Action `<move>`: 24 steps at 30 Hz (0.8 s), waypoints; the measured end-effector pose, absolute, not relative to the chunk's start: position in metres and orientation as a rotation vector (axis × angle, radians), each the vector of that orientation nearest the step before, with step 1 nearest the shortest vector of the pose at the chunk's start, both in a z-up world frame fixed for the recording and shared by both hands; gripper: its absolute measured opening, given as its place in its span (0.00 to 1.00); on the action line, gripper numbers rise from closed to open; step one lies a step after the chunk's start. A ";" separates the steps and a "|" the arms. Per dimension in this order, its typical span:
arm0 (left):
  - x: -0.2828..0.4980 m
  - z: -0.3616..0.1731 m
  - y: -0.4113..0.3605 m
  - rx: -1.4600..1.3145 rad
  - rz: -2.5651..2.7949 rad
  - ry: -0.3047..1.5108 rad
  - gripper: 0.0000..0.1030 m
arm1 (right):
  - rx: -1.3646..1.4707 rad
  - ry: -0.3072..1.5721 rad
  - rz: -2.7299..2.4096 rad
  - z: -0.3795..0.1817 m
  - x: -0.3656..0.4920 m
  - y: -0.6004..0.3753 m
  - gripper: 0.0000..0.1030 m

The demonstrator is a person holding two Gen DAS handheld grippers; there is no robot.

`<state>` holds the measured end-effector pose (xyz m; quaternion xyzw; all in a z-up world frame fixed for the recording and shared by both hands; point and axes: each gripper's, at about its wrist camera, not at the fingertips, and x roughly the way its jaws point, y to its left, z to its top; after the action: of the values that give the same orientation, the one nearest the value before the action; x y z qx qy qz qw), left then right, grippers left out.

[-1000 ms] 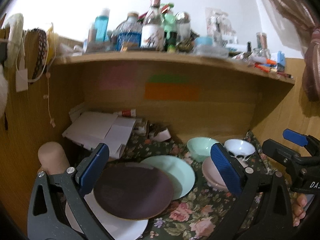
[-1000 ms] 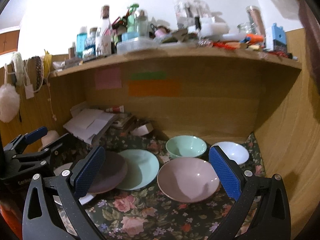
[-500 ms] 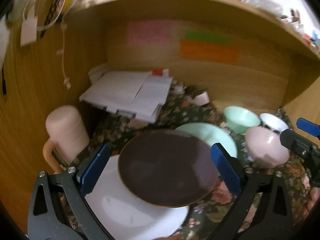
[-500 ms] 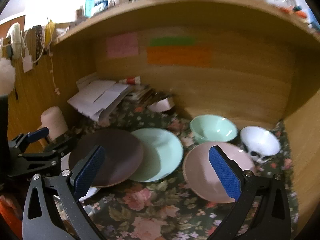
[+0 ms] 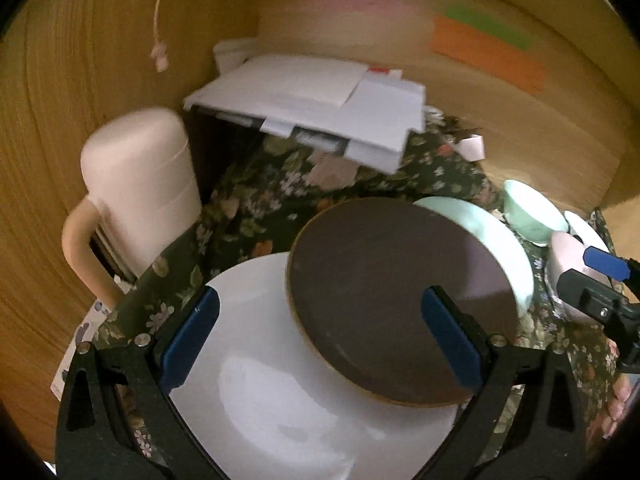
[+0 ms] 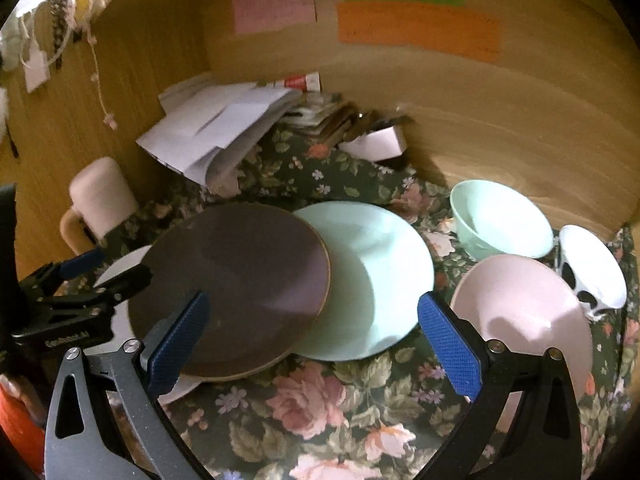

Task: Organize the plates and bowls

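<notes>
A dark brown plate [image 5: 396, 300] [image 6: 240, 292] lies overlapping a white plate [image 5: 280, 392] [image 6: 124, 264] and a mint green plate [image 6: 376, 276] [image 5: 480, 236]. To the right stand a mint bowl [image 6: 500, 220] [image 5: 532, 212], a pink bowl [image 6: 528, 320] [image 5: 568, 264] and a white bowl with black marks [image 6: 592, 268]. My left gripper [image 5: 320, 336] hangs open low over the white and brown plates. Over the brown and mint plates my right gripper [image 6: 312, 340] is open, with nothing held; it also shows in the left wrist view as the right gripper [image 5: 604, 292].
A pink mug [image 5: 136, 184] [image 6: 100, 200] stands upside down at the left wall. A heap of white papers [image 5: 320, 100] [image 6: 216, 128] fills the back left corner. A floral cloth [image 6: 312, 420] covers the surface. Wooden walls close in behind and at both sides.
Both grippers have dropped lower and moved in toward the plates, so the upper shelf has left the view. The dishes have not moved.
</notes>
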<state>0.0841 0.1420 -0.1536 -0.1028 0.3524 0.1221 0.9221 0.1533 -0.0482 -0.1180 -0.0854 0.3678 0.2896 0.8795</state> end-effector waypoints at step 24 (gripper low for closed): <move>0.113 -0.179 0.170 -0.242 0.174 0.871 0.73 | -0.187 0.996 0.675 -0.170 0.213 -0.009 0.48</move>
<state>0.1129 0.1702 -0.1793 -0.1169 0.4204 0.0839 0.8959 0.2131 -0.0095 -0.1700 -0.0879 0.4677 0.3172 0.8203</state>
